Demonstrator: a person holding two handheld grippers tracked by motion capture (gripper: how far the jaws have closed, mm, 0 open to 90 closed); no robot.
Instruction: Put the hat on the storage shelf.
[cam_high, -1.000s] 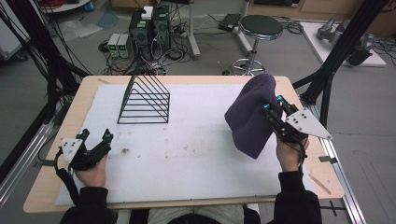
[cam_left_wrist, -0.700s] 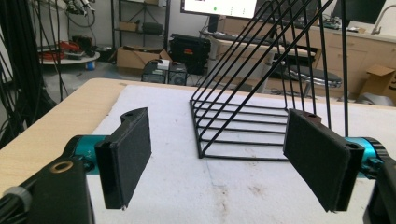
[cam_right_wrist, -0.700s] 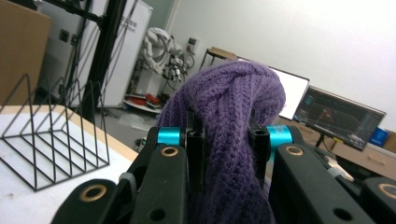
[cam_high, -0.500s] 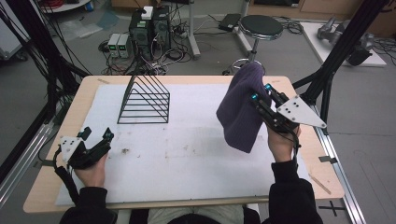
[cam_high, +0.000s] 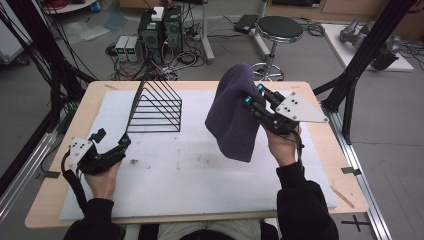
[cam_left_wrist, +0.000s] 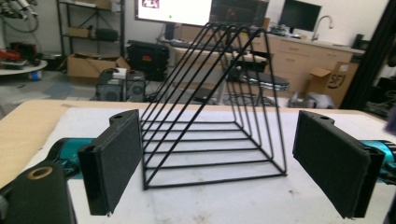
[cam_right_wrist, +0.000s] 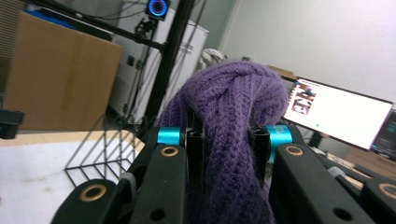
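From the high view I noted the right gripper (cam_high: 252, 95) raised above the right half of the table (cam_high: 320, 165), its jaws clamped on a purple knitted beanie (cam_high: 232, 117) that hung clear of the white mat (cam_high: 190, 170), draped down to the left of the gripper. The person's right hand (cam_high: 282, 147) gripped the tool from below, with the grey three-cornered plate (cam_high: 299, 107) facing up. On the left side I recorded the left gripper (cam_high: 112, 147) low over the mat near the table's left edge, held by the left hand (cam_high: 102, 180), with nothing between its jaws; they had just been opening further. A black wire rack (cam_high: 155, 107) stood upright on the mat between the two tools, well apart from the beanie and nearer the left gripper. In the left gripper view, I saw the left gripper (cam_left_wrist: 217, 163) with its two padded jaws spread wide and empty, the wire rack (cam_left_wrist: 215, 112) standing on the mat straight ahead between them but beyond their tips, not touched. In the right gripper view, I found the right gripper (cam_right_wrist: 227, 140) pinching a thick bunch of the beanie (cam_right_wrist: 229, 107), the knit bulging above the jaws and running down between them; the wire rack (cam_right_wrist: 105, 149) stood on the mat at lower left, well apart.
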